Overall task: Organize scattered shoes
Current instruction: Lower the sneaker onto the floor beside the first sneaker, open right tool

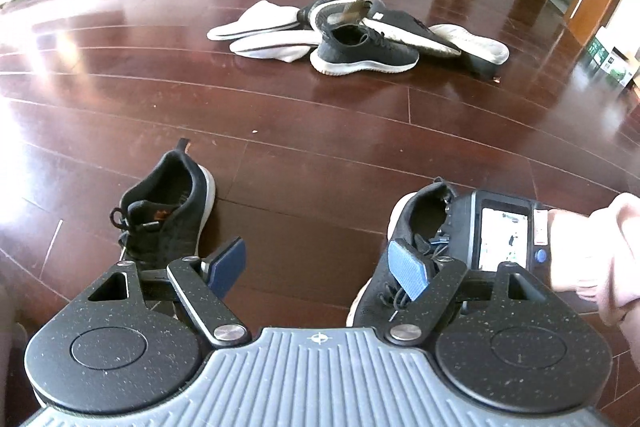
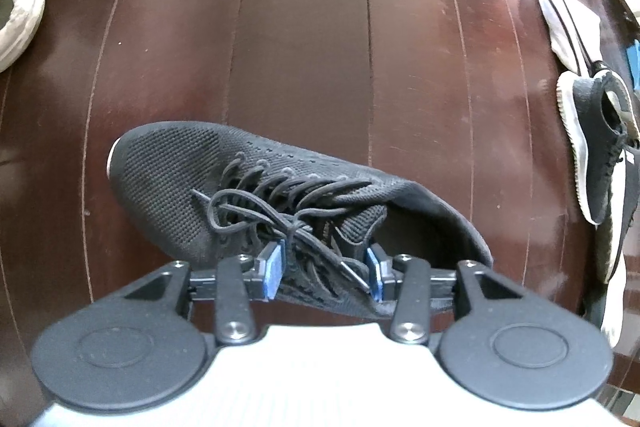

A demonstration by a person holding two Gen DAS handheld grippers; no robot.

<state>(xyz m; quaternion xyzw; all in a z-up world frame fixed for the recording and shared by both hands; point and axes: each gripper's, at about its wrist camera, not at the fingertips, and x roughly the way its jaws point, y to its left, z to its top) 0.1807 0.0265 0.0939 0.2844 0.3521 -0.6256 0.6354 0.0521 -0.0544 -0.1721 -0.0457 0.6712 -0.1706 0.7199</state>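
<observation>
while a tangle of shoes [image 1: 360,31] lies heaped on the dark wooden floor [image 1: 280,115] farther off, the right gripper [image 2: 326,269] pinches a black knit sneaker [image 2: 248,187] at its laced throat, blue pads pressing tongue and laces. the left gripper [image 1: 322,269] hangs spread wide, holding nothing, above the gap between that shoe and its apparent mate [image 1: 168,215], which stands upright to the left, heel away from the camera. one pair looks nearly side by side; the heap — white slip-ons [image 1: 264,31], dark trainers with white soles, some tipped on their sides or sole-up — appears left to sort. mesh uppers look soft and collapsible, soles pale rubber, floor glossy and reflective.
</observation>
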